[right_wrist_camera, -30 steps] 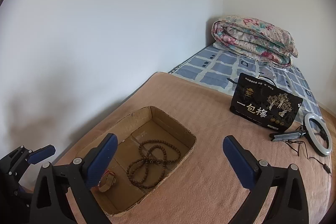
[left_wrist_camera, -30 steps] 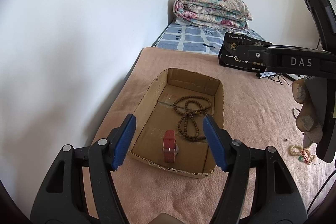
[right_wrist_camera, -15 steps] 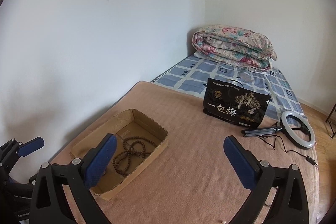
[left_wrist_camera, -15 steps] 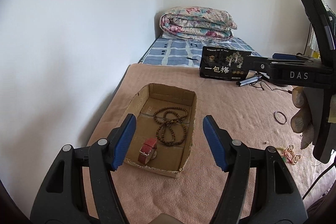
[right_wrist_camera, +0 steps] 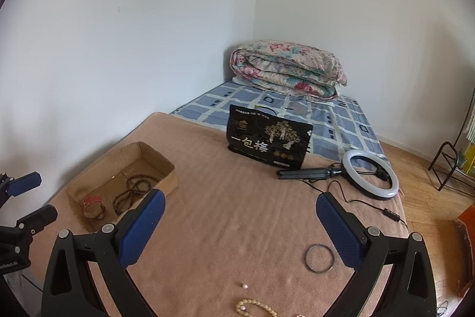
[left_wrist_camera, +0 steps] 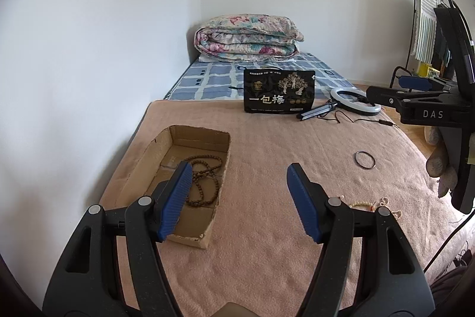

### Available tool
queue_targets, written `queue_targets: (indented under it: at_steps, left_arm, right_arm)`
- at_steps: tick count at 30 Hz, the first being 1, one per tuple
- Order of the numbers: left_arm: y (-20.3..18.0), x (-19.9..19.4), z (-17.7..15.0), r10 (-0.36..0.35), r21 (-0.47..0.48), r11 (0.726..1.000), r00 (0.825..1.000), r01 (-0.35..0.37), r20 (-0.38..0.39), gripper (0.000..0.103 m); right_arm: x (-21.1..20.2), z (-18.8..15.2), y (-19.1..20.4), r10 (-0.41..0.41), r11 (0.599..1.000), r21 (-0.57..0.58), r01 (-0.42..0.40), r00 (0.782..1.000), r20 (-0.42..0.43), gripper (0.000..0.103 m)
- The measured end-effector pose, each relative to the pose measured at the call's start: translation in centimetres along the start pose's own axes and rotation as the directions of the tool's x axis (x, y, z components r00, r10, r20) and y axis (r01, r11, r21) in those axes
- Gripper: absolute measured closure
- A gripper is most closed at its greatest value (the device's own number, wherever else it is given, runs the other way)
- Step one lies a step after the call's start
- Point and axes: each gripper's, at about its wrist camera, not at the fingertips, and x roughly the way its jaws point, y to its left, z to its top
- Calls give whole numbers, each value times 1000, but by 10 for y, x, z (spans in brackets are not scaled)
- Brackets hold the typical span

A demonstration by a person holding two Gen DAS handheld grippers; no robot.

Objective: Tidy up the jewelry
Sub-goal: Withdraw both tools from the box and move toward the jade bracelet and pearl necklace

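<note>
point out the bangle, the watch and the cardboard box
bangle (right_wrist_camera: 319,258), right wrist view, on its left rim
watch (right_wrist_camera: 92,201), right wrist view, on its red strap
cardboard box (right_wrist_camera: 169,178), right wrist view, on its right wall

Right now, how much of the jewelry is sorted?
Done: the beads and watch lie in the box. In hand: nothing; both the left gripper and right gripper are open. Left: the ring, pearl and bracelet on the blanket.

Pale bead bracelet (right_wrist_camera: 256,308): cut off by the bottom edge in the right wrist view. Watch (right_wrist_camera: 93,205): hidden behind the left gripper (left_wrist_camera: 237,202) finger (left_wrist_camera: 175,202) in the left wrist view. Pearl item (right_wrist_camera: 244,285): too small to identify.
</note>
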Motion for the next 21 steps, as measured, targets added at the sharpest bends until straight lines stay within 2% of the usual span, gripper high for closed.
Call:
queue_targets:
  at_steps: [8, 13, 21]
  left_arm:
    - [-46, 16, -4, -60, 56, 996, 998, 62, -32, 35]
    - [-72, 31, -10, -121, 79, 989, 990, 126, -68, 35]
    - [-108, 59, -26, -195, 101, 972, 969, 211, -151, 35]
  right_arm:
    - [-22, -34, -65, -90, 994, 61, 91, 996, -26, 0]
    - [-31, -60, -107, -142, 984, 100, 148, 988, -59, 0]
    - [-32, -100, -150, -152, 974, 151, 168, 982, -114, 0]
